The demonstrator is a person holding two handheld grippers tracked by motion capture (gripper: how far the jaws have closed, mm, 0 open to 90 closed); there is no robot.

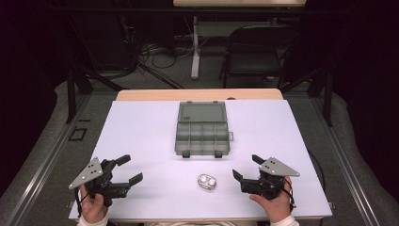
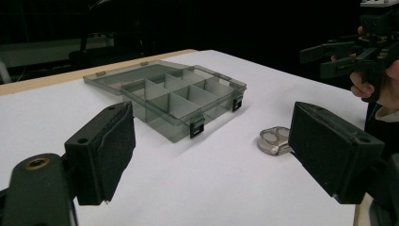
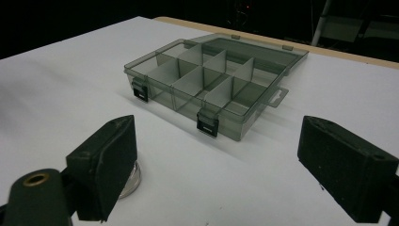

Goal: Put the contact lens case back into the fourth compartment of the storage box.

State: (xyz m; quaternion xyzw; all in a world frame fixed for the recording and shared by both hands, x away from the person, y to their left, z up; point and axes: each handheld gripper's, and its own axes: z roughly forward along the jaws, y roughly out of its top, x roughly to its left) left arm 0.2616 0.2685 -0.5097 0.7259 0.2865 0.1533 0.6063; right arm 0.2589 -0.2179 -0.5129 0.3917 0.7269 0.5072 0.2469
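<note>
A clear grey compartment box [image 1: 201, 129] lies open in the middle of the white table, its lid flat behind it and its several cells empty. A small silvery metal piece [image 1: 207, 181] with two round discs rests near the front edge. My left gripper [image 1: 130, 169] is held at the front left, open with nothing between its jaws. At the front right my right gripper [image 1: 248, 167] is open too, just right of the metal piece. The left gripper view has the box [image 2: 179, 101] ahead and the metal piece [image 2: 275, 140] by the right jaw. The right gripper view has the box [image 3: 214, 87] ahead.
The white table sheet [image 1: 141, 136] ends in a wooden strip at the back. Beyond it stand a black folding chair [image 1: 256, 52], a table leg and loose cables on the floor. Dark frame posts flank the table at both sides.
</note>
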